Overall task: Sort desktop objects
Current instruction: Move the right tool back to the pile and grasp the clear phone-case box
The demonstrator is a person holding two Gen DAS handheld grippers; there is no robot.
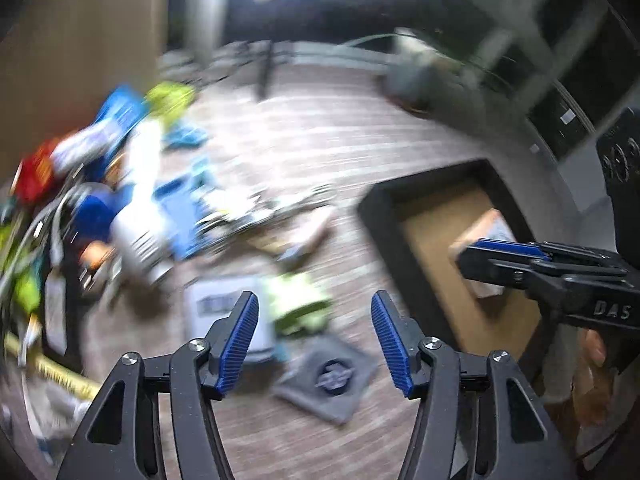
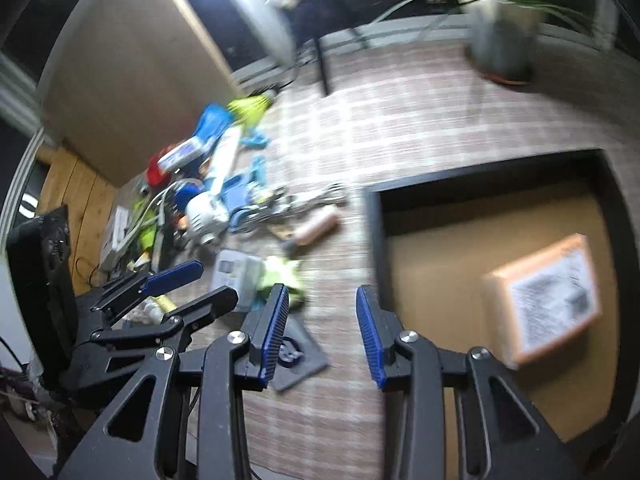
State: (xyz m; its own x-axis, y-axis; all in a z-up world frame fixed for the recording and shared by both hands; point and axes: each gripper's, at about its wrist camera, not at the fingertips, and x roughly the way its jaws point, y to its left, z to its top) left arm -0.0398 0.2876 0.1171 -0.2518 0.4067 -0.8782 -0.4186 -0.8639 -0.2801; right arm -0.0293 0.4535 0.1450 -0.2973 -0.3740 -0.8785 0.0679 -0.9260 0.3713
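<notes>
A blurred heap of small items (image 1: pixel 132 200) lies on the left of the wood-grain desk; it also shows in the right wrist view (image 2: pixel 216 192). A grey square patch (image 1: pixel 328 380) and a yellow-green packet (image 1: pixel 300 304) lie just ahead of my left gripper (image 1: pixel 316 340), which is open and empty above them. My right gripper (image 2: pixel 322 332) is open and empty above the desk, beside a black tray (image 2: pixel 374 240). An orange box (image 2: pixel 548 300) lies in the tray. The right gripper also shows in the left wrist view (image 1: pixel 504 258) over the tray (image 1: pixel 384 216).
A potted plant (image 2: pixel 500 40) stands at the back right of the desk. A brown panel (image 2: pixel 132 80) rises behind the heap. A white labelled box (image 2: pixel 236 272) sits by the yellow-green packet (image 2: pixel 280 276). A black table leg (image 2: pixel 322 68) stands at the back.
</notes>
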